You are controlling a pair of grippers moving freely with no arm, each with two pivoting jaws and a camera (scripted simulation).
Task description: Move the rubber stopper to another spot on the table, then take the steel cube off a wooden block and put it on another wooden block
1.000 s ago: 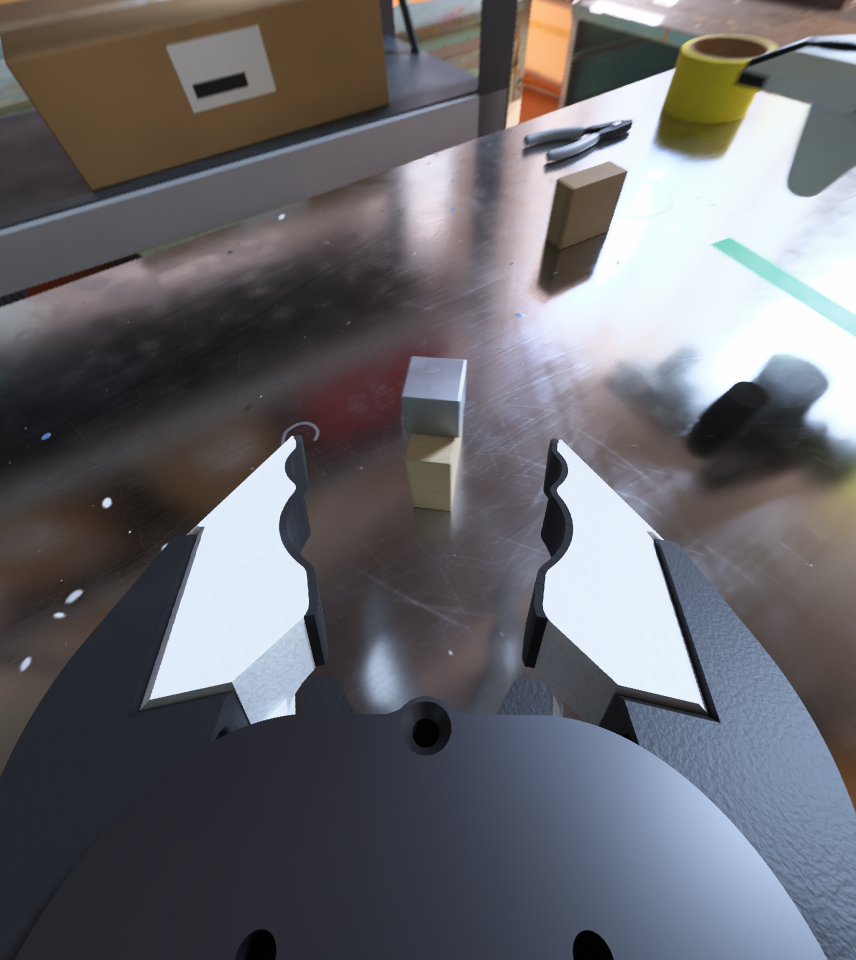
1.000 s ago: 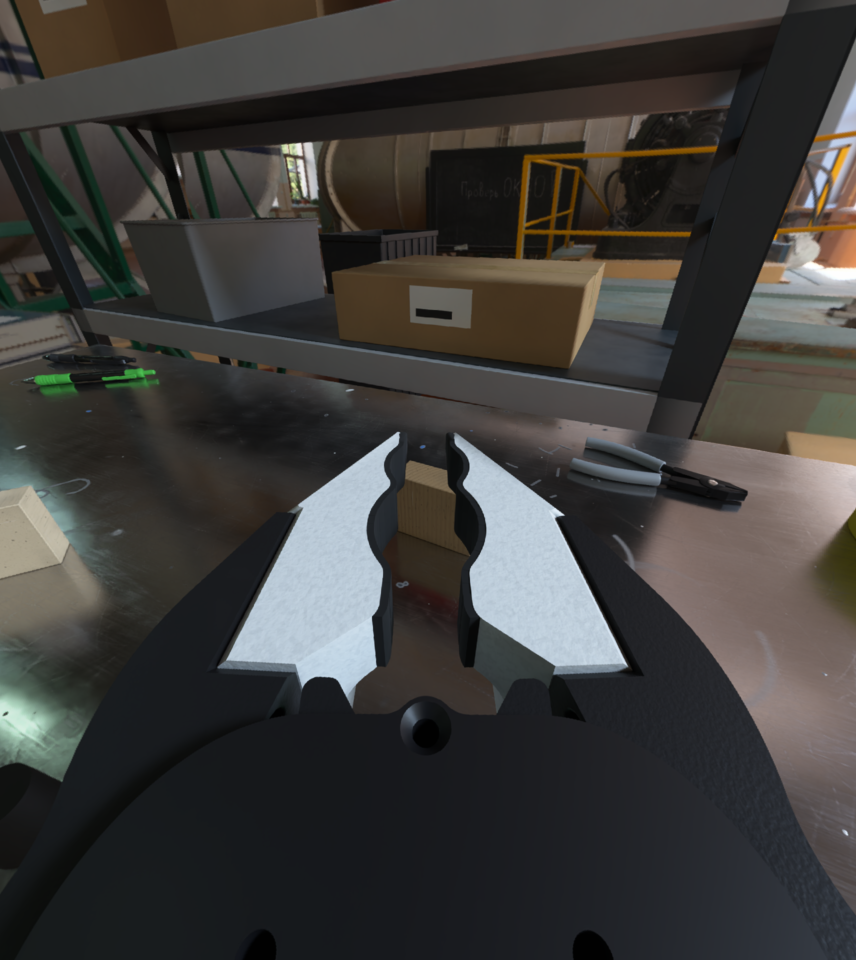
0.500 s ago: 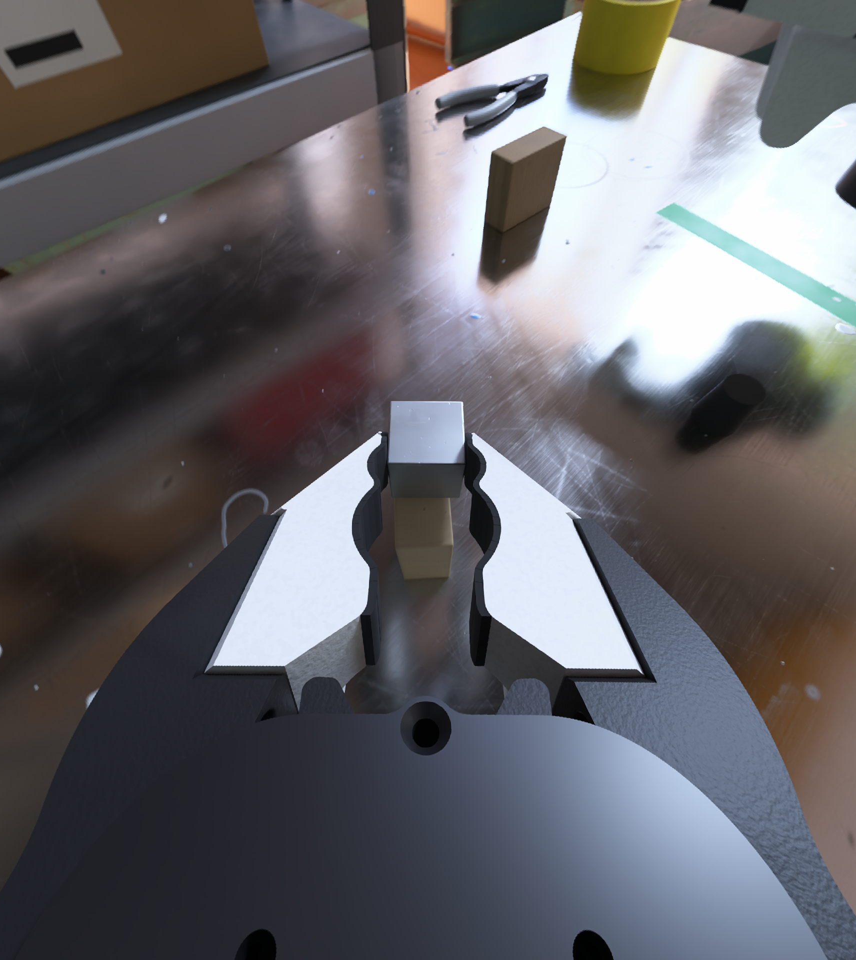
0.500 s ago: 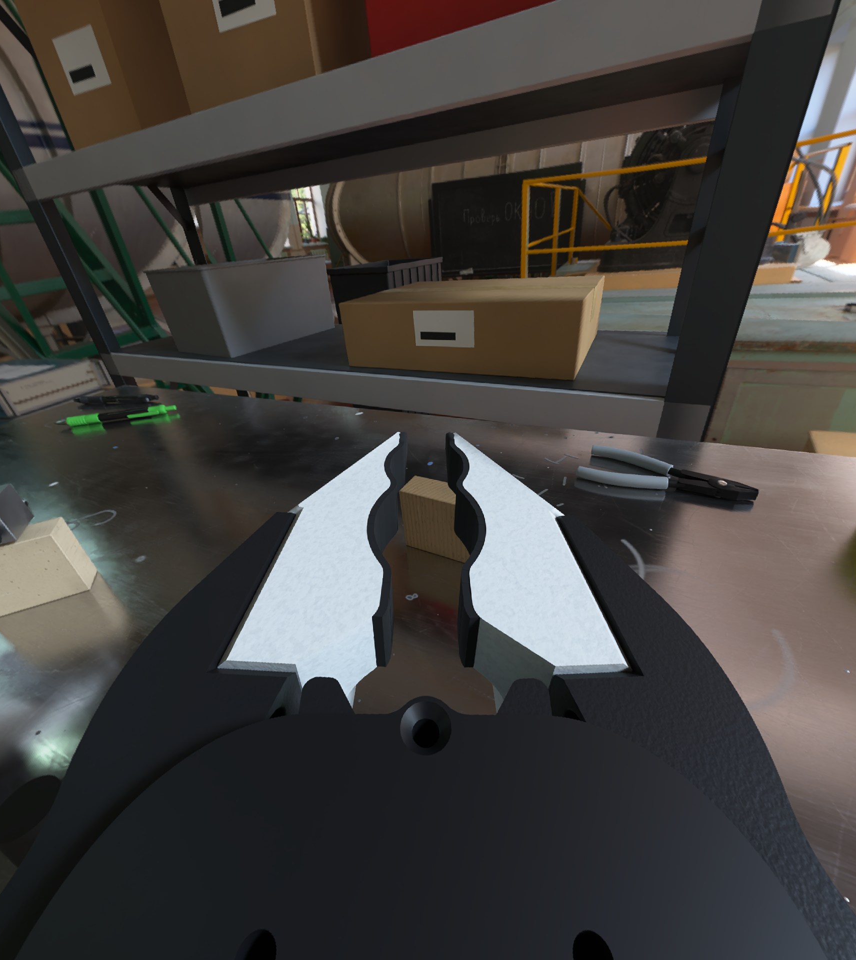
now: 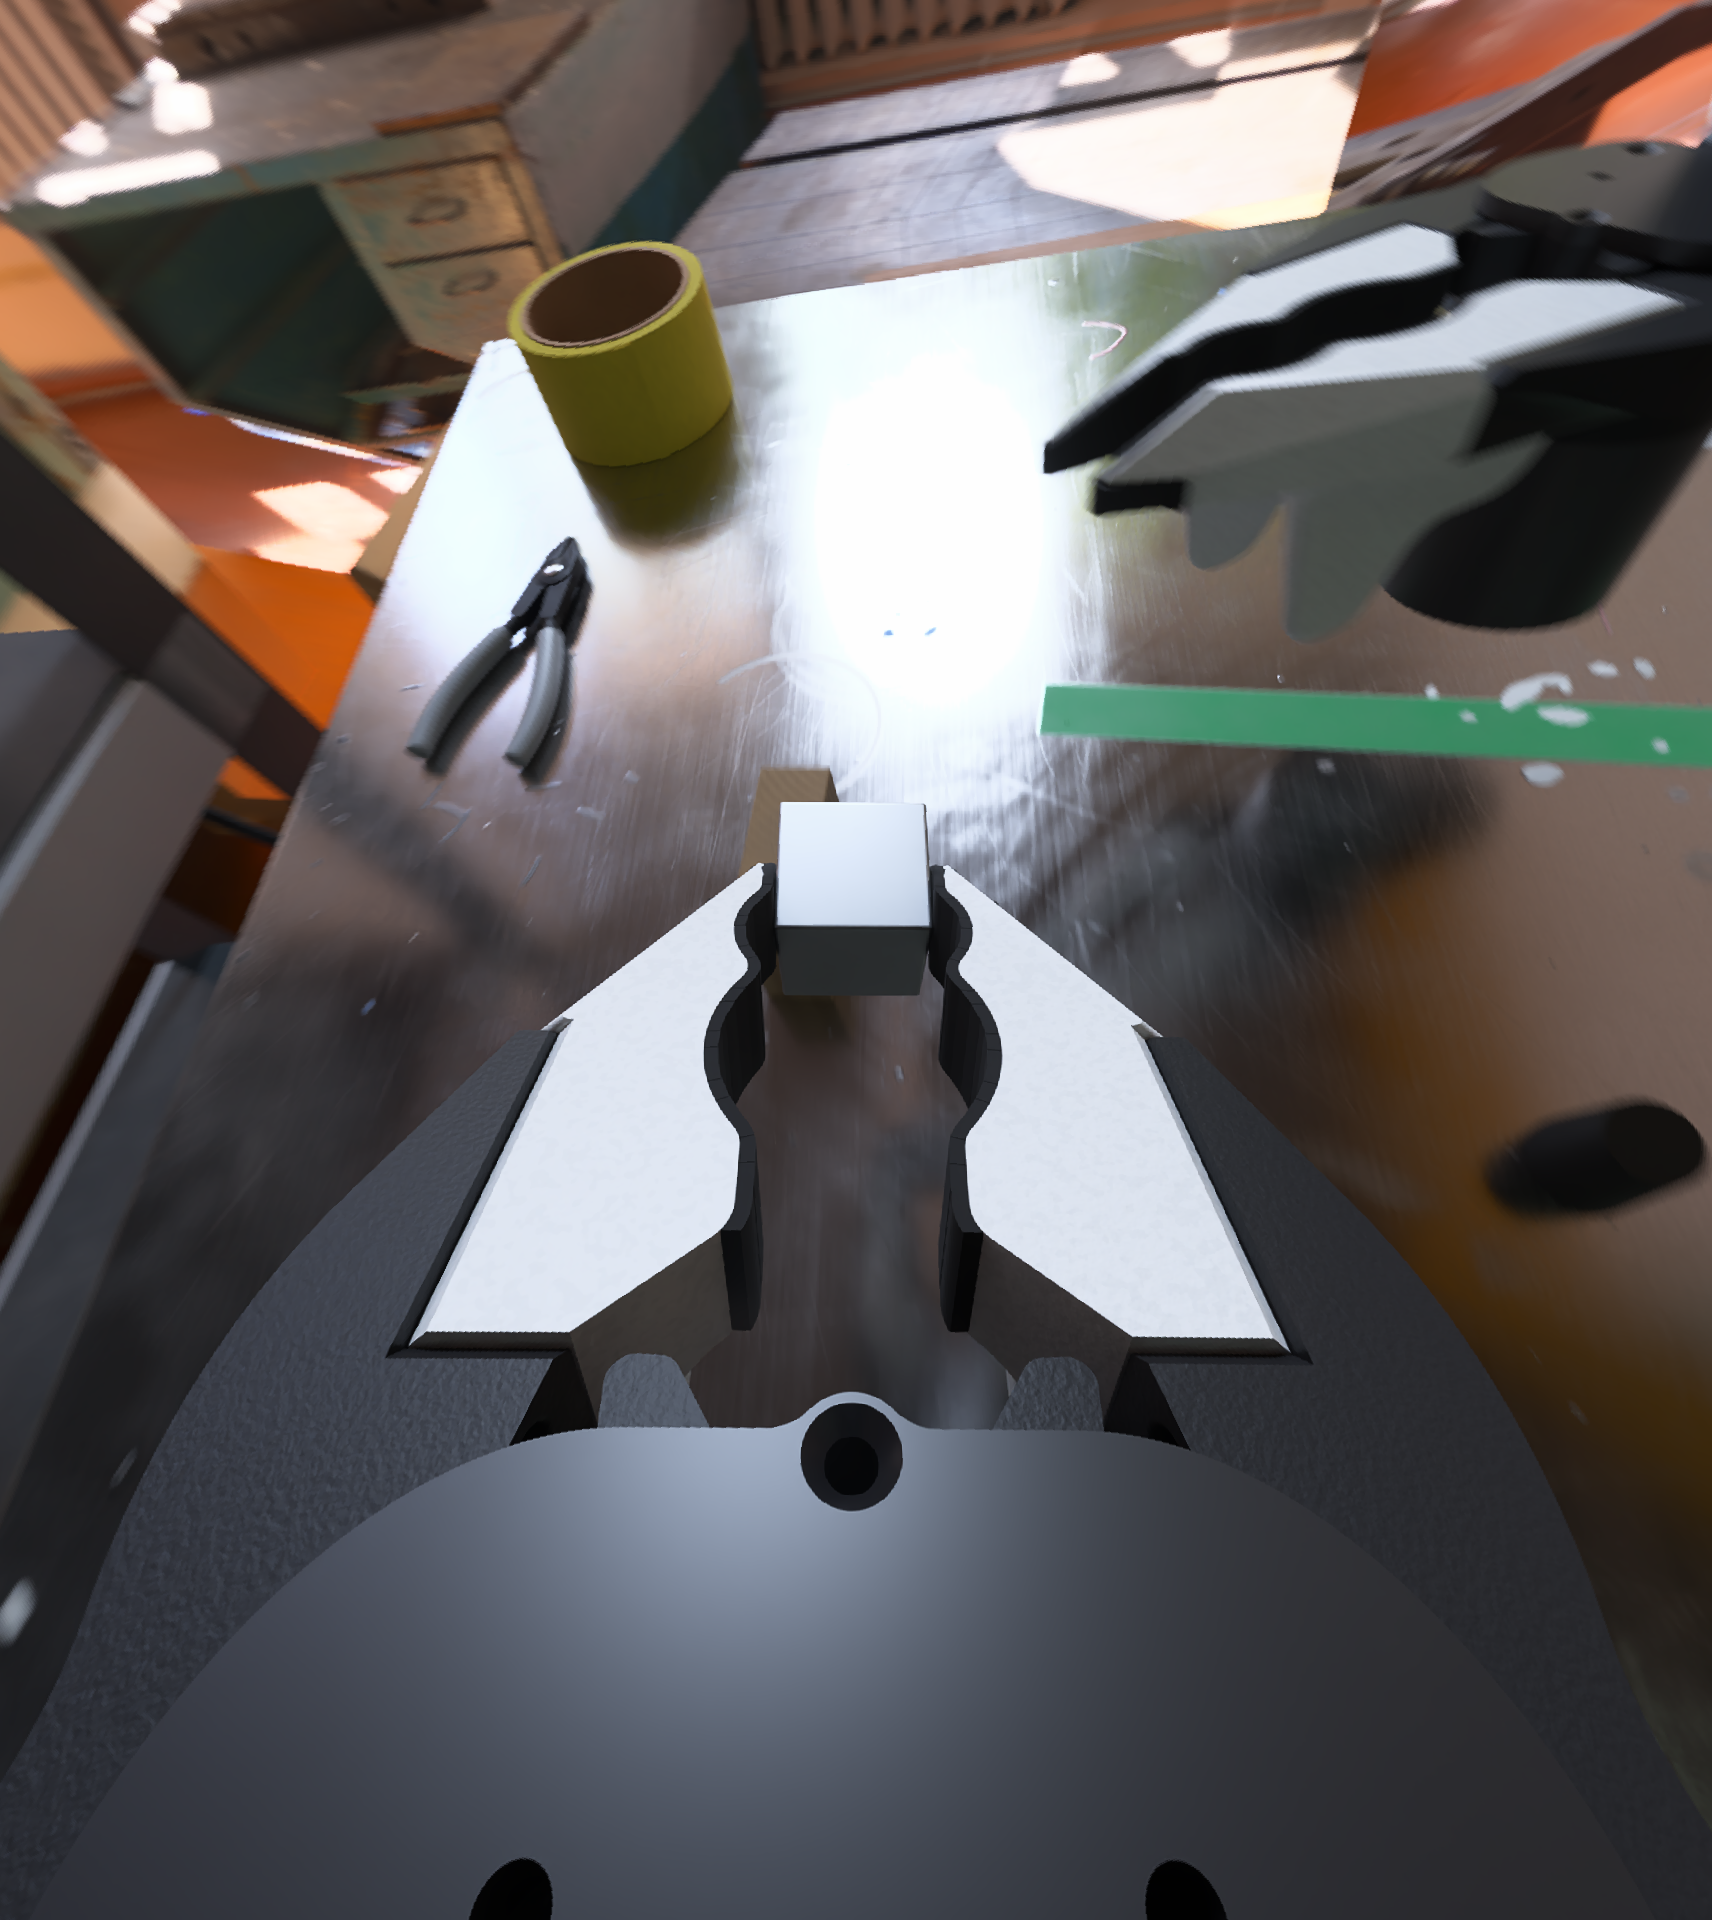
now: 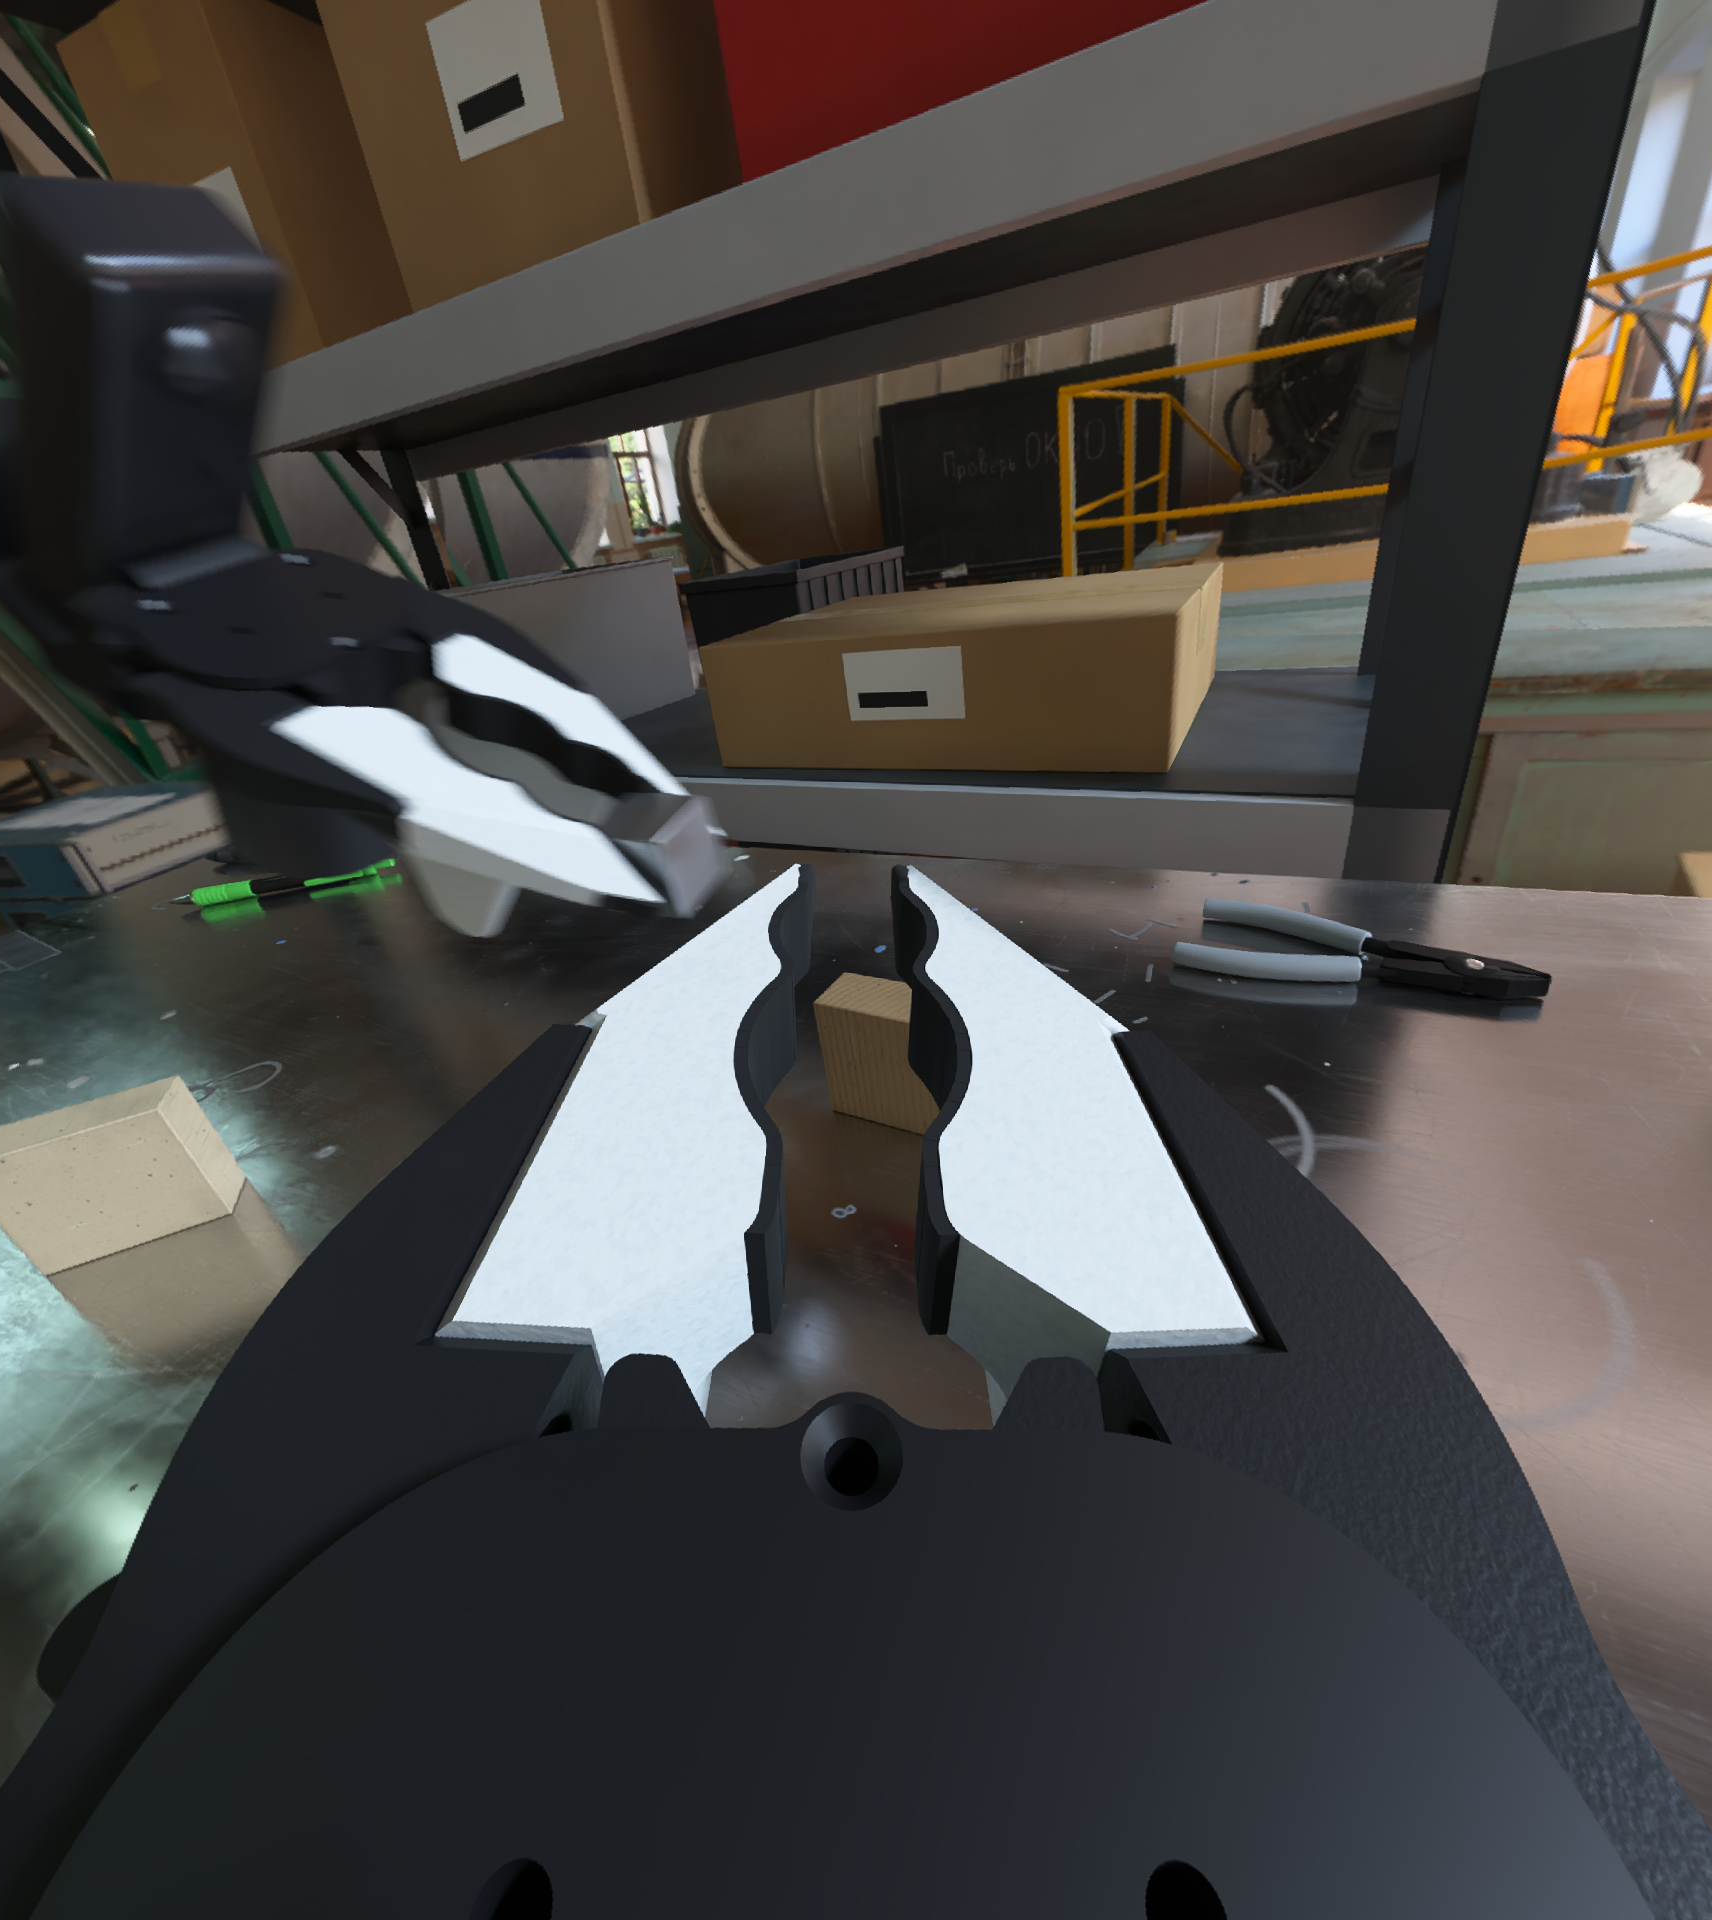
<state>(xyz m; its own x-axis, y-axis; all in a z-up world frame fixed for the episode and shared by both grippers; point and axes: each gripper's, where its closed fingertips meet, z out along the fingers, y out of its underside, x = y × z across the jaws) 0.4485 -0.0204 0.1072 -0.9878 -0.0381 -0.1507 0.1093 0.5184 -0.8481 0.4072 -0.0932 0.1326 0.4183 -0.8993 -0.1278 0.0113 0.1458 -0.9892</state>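
Workshop bay with grey steel shelving and cardboard boxes; scratched, glossy metal desk (image 6: pixel 1454 1195).

- Steel cube (image 5: pixel 852 899): landmark. Clenched between the tips of the left gripper (image 5: pixel 852 904), held clear above the desk, directly over the upright wooden block (image 6: pixel 867 1049). Likely heavy for its size, rigid, smooth-faced and slippery; best taken on two opposite flat sides, squarely, as here.
- Second wooden block (image 6: pixel 99 1169): pale, lying flat, bare-topped, well to the cube's rear-left in the right wrist view.
- Right gripper (image 6: pixel 847 883): fingers narrowly parted, grasping nothing, beside the cube and aimed at the upright block.
- Rubber stopper (image 5: pixel 1595 1158): dark, blurred, well right of the cube in the left wrist view.
- Pliers (image 5: pixel 509 665), yellow tape roll (image 5: pixel 623 353), green tape strip (image 5: pixel 1403 722): beyond the cube.
- Green pen (image 6: pixel 291 888): far behind.
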